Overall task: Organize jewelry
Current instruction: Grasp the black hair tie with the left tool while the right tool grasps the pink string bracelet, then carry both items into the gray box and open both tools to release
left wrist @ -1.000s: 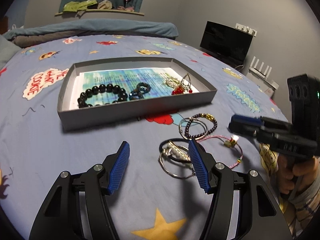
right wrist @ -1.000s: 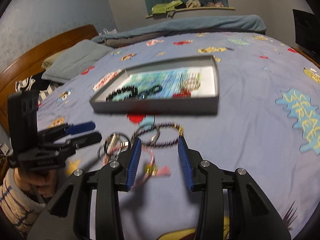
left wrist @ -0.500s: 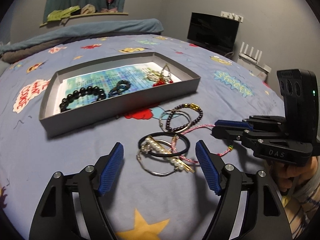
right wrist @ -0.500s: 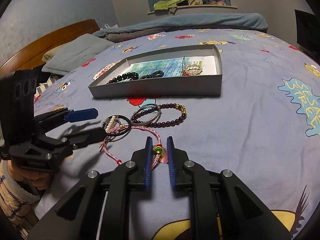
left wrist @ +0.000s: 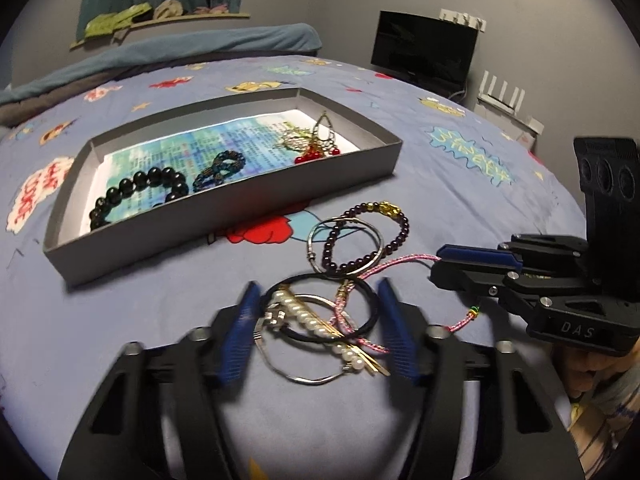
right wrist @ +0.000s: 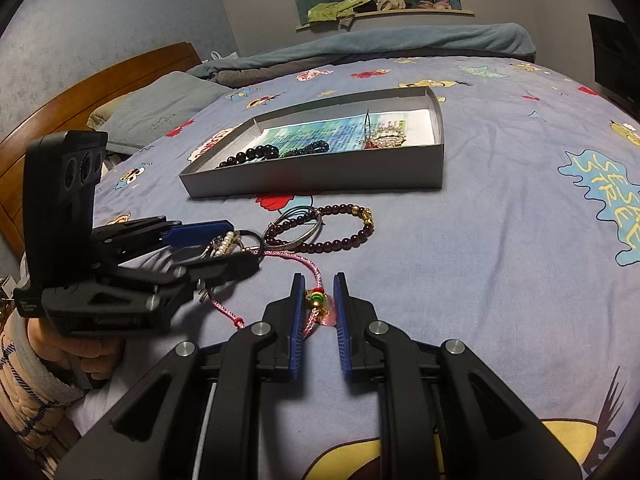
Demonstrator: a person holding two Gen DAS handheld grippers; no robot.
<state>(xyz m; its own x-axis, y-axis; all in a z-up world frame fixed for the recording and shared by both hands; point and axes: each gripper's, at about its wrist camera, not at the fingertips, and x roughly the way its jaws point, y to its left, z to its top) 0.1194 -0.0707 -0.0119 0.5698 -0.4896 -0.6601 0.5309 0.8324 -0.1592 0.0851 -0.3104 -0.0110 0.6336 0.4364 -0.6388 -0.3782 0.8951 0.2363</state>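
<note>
**A:** Right wrist view, lower middle: looking at the right gripper (right wrist: 319,277), pinched nearly together on the bead-and-charm end of the pink cord bracelet (right wrist: 310,260), lying on the bedsheet (right wrist: 500,240). Seemingly clamped, though hard to confirm pad contact past the charm.

**B:** Handles how?

**A:** Light and limp, most likely. Bound to trail and snag, being threaded through the tangle at centre of the left wrist view. Better held at the beads than on the thin, slick cord.

**B:** And the left gripper (left wrist: 318,285)?

**A:** Closing, either side of that tangle, not yet pressing. Between the pads: a pearl hair clip (left wrist: 316,322), a black hair tie (left wrist: 372,300) and a thin silver bangle (left wrist: 304,378), all overlapping. Judged by look: stiff clip, slippery bangle, stretchy tie.

**B:** Where to grip?

**A:** Across the clip's gold bar rather than the pearls, which could chip or pop loose. Worth lifting slowly to shed the cord.

**B:** Bound for where?

**A:** Presumably the grey tray (left wrist: 224,220), upper left of centre, already holding a black bead bracelet (left wrist: 140,180). Keep clear of the dark garnet-coloured bead bracelet (left wrist: 404,224) just beyond the tangle.
</note>
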